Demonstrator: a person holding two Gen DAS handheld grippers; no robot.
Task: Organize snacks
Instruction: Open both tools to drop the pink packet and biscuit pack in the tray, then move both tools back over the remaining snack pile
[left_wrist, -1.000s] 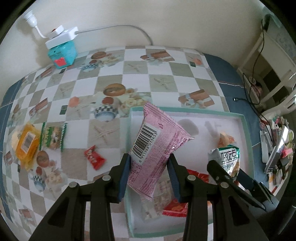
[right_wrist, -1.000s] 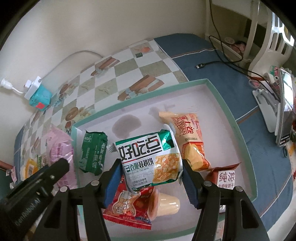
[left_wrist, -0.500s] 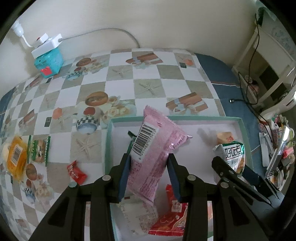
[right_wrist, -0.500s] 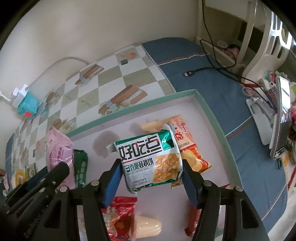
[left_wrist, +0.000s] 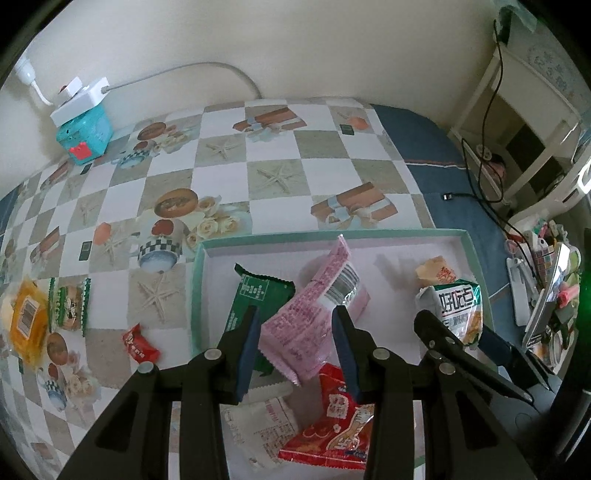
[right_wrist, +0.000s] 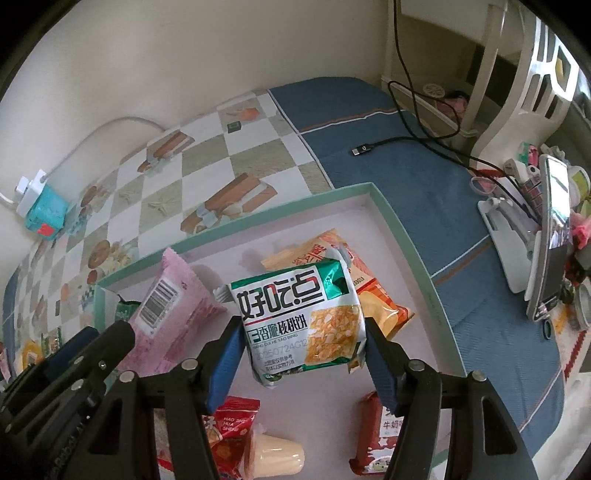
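we've ~6 snacks in tray (left_wrist: 476, 254), 4 left on worktop (left_wrist: 221, 177); left gripper (left_wrist: 297, 345) jaws clamp pink pack (left_wrist: 314, 317), right gripper (right_wrist: 301, 356) jaws, just eased wider, hold green pack (right_wrist: 299, 317).

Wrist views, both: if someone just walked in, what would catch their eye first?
Probably the two packets held over the shallow green-rimmed tray: a pink foil snack packet with a barcode in the left gripper, and a green-and-white biscuit packet in the right gripper. Next, the loose snacks left on the checkered tablecloth, such as the small red wrapped sweet.
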